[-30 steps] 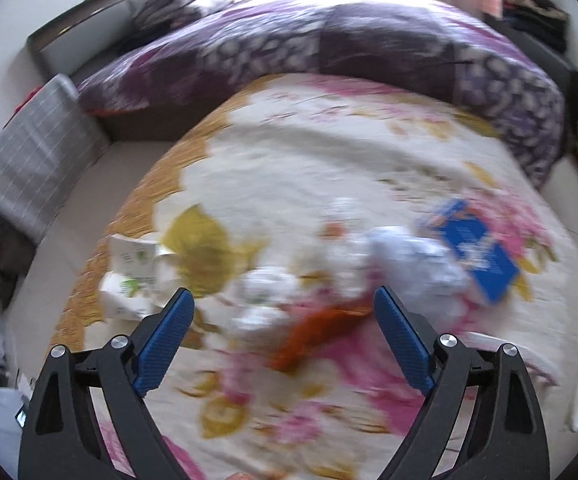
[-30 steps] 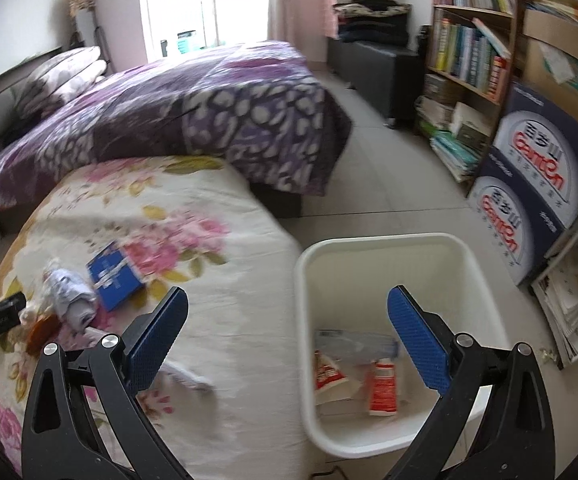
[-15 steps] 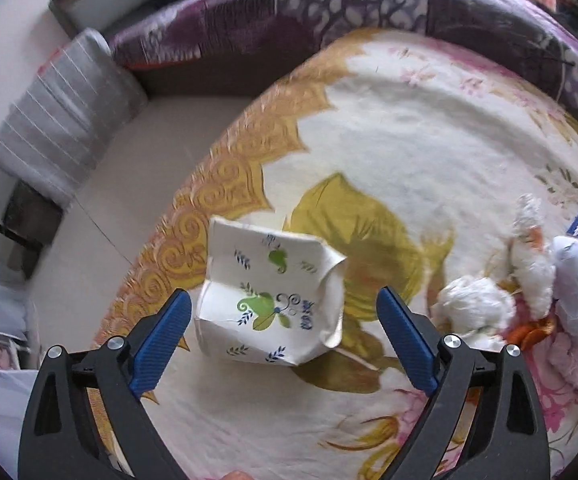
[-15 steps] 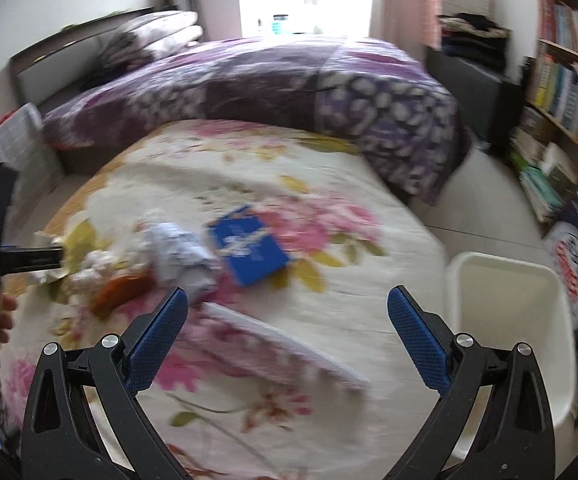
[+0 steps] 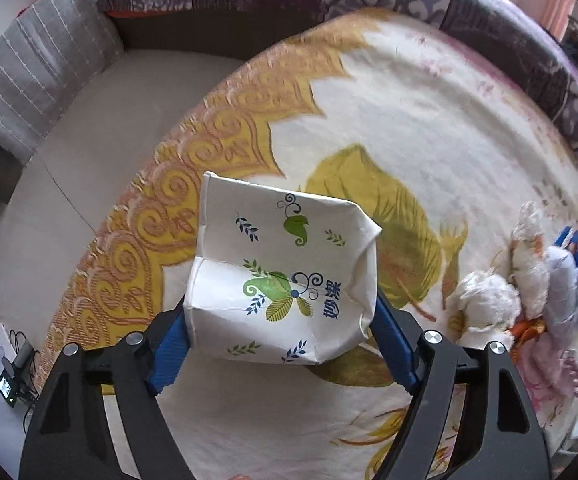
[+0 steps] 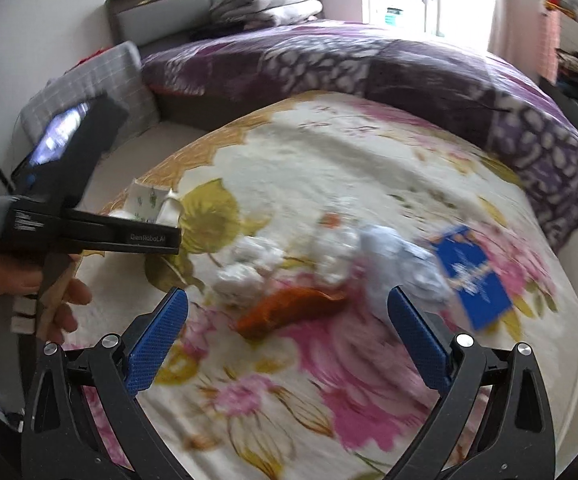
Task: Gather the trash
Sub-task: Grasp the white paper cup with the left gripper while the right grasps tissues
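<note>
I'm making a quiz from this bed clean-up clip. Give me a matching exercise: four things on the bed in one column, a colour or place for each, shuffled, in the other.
Things:
1. paper cup
2. packet
3. wrapper
4. quilt

Descriptions:
A. orange, between the right gripper's fingers in its view
B. purple, bunched at the far end of the bed
C. white with green leaves, crushed, between the left gripper's fingers
D. blue, flat on the pink flowers

Pairs: 1-C, 2-D, 3-A, 4-B
</note>
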Demonstrator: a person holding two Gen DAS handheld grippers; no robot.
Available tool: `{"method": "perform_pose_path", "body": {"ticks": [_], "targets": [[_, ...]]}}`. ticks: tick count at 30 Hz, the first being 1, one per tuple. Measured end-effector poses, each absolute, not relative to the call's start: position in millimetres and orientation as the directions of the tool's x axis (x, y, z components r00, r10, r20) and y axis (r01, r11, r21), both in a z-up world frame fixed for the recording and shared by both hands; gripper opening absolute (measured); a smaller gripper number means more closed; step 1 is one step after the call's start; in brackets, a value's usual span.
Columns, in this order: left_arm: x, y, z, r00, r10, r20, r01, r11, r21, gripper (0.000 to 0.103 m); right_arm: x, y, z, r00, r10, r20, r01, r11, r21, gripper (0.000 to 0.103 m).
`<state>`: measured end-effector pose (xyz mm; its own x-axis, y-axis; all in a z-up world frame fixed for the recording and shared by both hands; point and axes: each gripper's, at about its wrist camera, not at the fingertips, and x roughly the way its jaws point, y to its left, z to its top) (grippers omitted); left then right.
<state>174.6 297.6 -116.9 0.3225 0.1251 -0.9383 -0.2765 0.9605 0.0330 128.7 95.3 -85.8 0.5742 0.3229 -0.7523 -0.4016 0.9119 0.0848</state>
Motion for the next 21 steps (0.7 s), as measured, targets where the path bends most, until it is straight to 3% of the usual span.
{"method": "perform_pose_path", "body": {"ticks": [9, 12, 15, 17, 21], "targets": [[159.3, 324.9, -69.1, 0.435, 0.103, -0.895, -0.383, 0.92, -0.08, 0.078, 152.2, 138.5, -105.0, 0.524, 0.304, -0.796, -0.425, 0.903, 0.065, 0.095], [157.8, 329.6, -61.8, 0.452, 0.08, -0.888, -0.389, 0.914, -0.116, 0.078, 157.1, 150.0, -113.3, 0.529, 0.273, -0.803, -0.432, 0.902, 0.022, 0.089], [161.8, 327.7, -60.9, 0.455, 0.073, -0.887, -0.384, 0.915, -0.122, 0.078, 161.0, 158.0, -124.2, 0.509, 0.248, -0.824, -0.447, 0.895, -0.007, 0.068], [160.8, 324.0, -60.8, 0.456, 0.083, -0.886, -0.379, 0.919, -0.109, 0.078, 164.2, 161.9, -131.1, 0.493, 0.223, -0.841, -0.453, 0.891, -0.029, 0.039], [158.1, 323.5, -58.0, 0.467, 0.112, -0.877, -0.389, 0.917, -0.09, 0.078, 161.8, 152.9, -126.3, 0.509, 0.253, -0.823, -0.434, 0.901, 0.008, 0.036]]}}
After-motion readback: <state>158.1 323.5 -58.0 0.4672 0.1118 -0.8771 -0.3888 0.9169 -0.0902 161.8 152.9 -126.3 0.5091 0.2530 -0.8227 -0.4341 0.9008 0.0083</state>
